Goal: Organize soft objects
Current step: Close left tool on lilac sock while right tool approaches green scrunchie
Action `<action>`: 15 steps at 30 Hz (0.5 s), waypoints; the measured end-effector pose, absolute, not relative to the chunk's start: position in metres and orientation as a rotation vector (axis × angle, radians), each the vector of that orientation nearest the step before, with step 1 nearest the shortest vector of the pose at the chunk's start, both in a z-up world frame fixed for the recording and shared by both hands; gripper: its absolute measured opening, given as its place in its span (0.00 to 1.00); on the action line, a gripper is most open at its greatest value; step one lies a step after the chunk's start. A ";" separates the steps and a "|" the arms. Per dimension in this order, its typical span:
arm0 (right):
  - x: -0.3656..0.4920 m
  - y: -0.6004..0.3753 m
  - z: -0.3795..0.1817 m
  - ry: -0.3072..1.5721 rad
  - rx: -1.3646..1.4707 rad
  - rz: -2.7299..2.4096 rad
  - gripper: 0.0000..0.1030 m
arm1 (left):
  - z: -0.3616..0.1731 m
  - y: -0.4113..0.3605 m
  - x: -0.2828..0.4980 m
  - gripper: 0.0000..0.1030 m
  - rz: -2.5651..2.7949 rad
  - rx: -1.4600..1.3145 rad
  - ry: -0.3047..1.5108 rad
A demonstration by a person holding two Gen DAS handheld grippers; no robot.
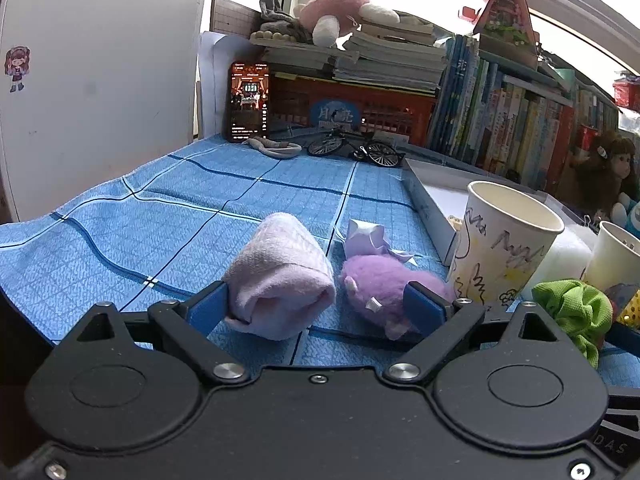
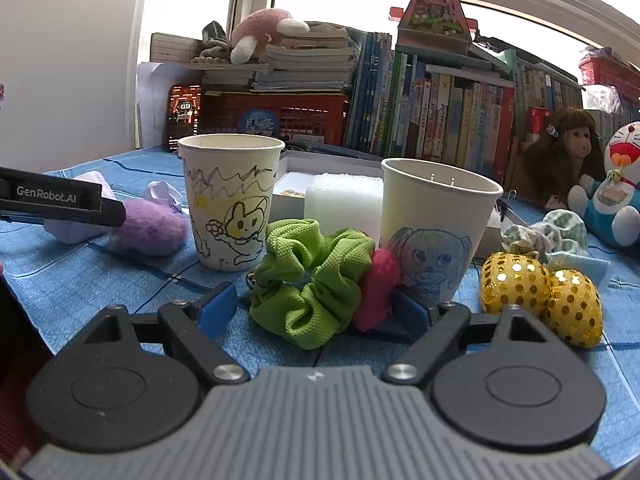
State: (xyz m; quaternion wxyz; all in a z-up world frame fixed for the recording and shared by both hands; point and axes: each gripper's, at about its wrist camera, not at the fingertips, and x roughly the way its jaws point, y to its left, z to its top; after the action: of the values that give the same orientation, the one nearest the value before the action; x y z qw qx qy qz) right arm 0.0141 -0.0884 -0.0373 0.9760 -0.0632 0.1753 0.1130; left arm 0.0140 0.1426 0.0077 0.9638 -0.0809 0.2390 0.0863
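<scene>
My left gripper (image 1: 318, 306) is open, its blue fingers spread around a rolled pale pink sock (image 1: 282, 276) and a fluffy purple plush (image 1: 384, 284) on the blue checked cloth (image 1: 160, 208). A lilac bow (image 1: 370, 236) lies just behind the plush. My right gripper (image 2: 312, 312) is open around a green scrunchie (image 2: 316, 276) and a pink soft piece (image 2: 378, 288). Two drawn-on paper cups stand behind them: one on the left (image 2: 232, 204) and one on the right (image 2: 436, 220). The purple plush also shows in the right wrist view (image 2: 150, 228), partly behind the left gripper's body.
Two gold sequinned balls (image 2: 540, 292) and a pale scrunchie (image 2: 548, 236) lie to the right. A white box (image 2: 332, 168) with foam (image 2: 340, 204) sits behind the cups. Books (image 2: 440, 116), a red crate (image 2: 280, 116), dolls (image 2: 568, 152), a phone (image 1: 248, 102) and a model bicycle (image 1: 356, 146) line the back.
</scene>
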 end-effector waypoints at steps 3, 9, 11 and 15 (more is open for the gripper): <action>0.016 -0.088 -0.038 0.360 -0.122 0.223 0.81 | 0.008 0.144 0.015 0.91 0.177 -0.168 0.478; 0.018 -0.092 -0.038 0.367 -0.096 0.223 0.71 | 0.012 0.149 0.011 0.91 0.153 -0.213 0.445; 0.018 -0.093 -0.037 0.370 -0.092 0.223 0.69 | 0.013 0.150 0.010 0.91 0.150 -0.220 0.439; 0.016 -0.094 -0.036 0.371 -0.083 0.222 0.61 | 0.011 0.150 0.014 0.91 0.169 -0.206 0.451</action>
State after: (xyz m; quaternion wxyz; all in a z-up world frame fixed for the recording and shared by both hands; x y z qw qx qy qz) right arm 0.0164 -0.0941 -0.0359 0.9758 -0.0412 0.1841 0.1103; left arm 0.0141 0.1497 0.0115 0.9658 -0.1019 0.2231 0.0835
